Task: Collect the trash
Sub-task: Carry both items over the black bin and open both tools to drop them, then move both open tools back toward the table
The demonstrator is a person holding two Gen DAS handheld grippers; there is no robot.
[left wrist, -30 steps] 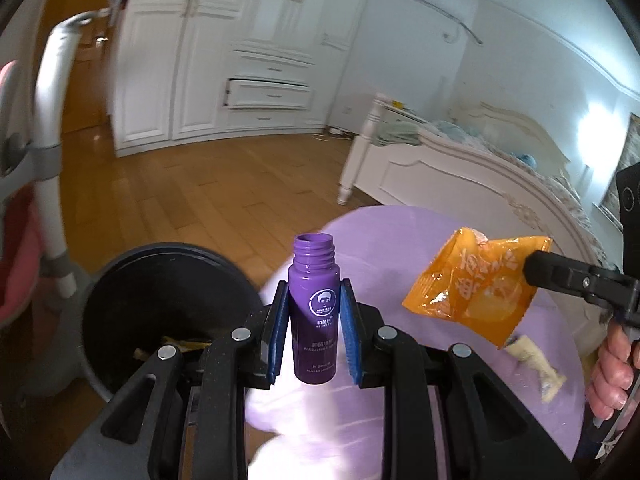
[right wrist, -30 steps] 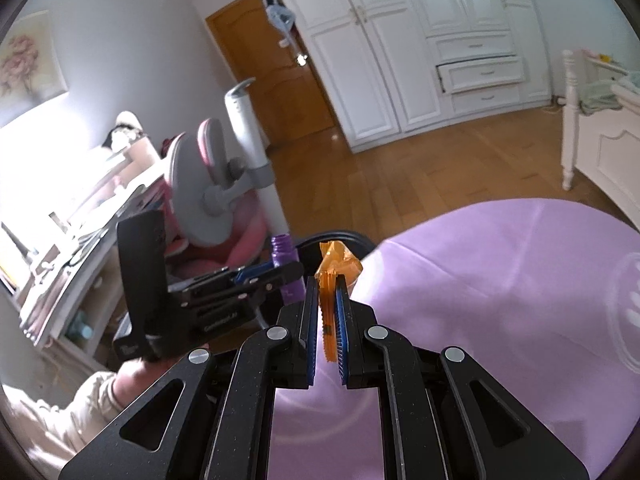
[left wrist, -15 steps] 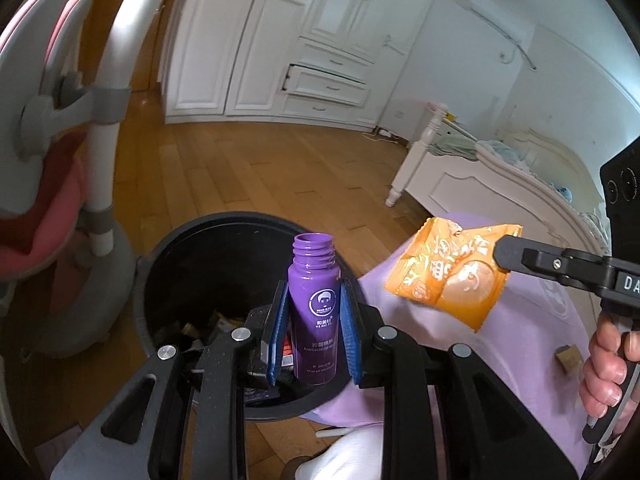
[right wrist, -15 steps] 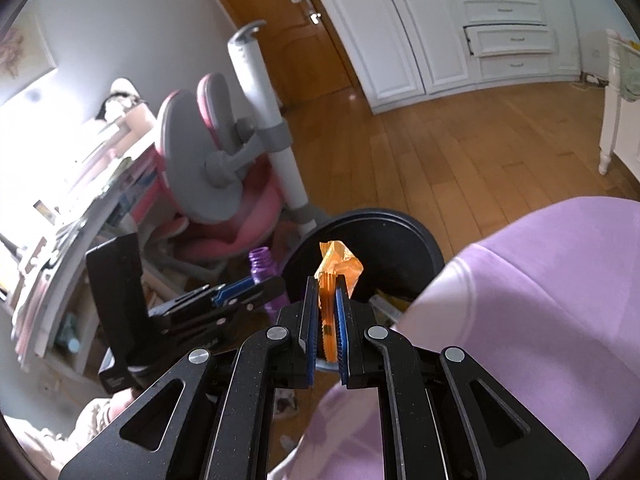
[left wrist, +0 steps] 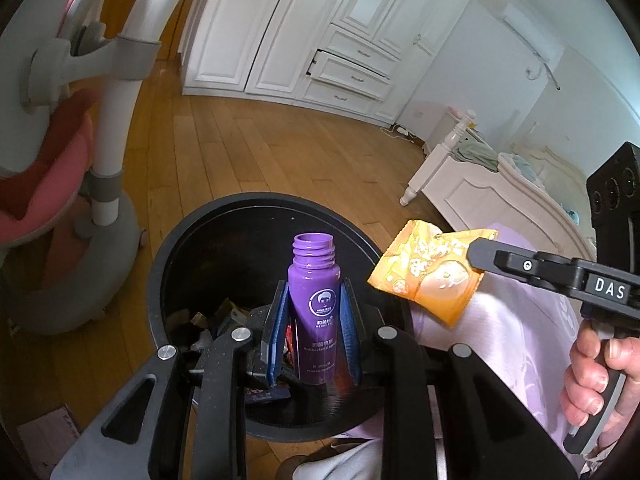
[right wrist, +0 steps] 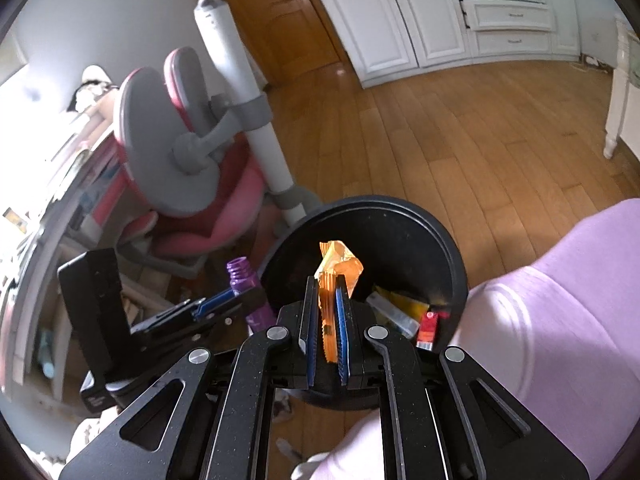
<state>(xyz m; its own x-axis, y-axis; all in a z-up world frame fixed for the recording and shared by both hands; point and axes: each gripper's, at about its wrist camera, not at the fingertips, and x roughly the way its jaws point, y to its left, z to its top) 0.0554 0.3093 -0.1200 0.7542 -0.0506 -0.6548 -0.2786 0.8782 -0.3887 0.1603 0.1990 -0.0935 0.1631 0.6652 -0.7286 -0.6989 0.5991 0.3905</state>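
Both claws now shifted from purple table to over round black plastic bin (left wrist: 160, 280): left gripper (left wrist: 312, 334) clamps uncapped purple plastic bottle (left wrist: 314, 304), right gripper (right wrist: 325, 332) pinches crumpled orange foil wrapper (right wrist: 338, 270); disposal step, release into bin below next.

Bottle and wrapper held over the bin, chair to its left, table to its right.

The bottle (left wrist: 314, 312) stands upright between the left gripper's (left wrist: 313, 334) pads, above the bin (left wrist: 168, 280). The wrapper (left wrist: 430, 276), pinched in the right gripper (right wrist: 325, 328), hangs right of the bottle, over the bin's right rim. Trash (right wrist: 400, 308) lies in the bin. The chair (right wrist: 192, 168) stands left of the bin, the table (right wrist: 560, 320) right, the wardrobe (left wrist: 312, 36) behind.
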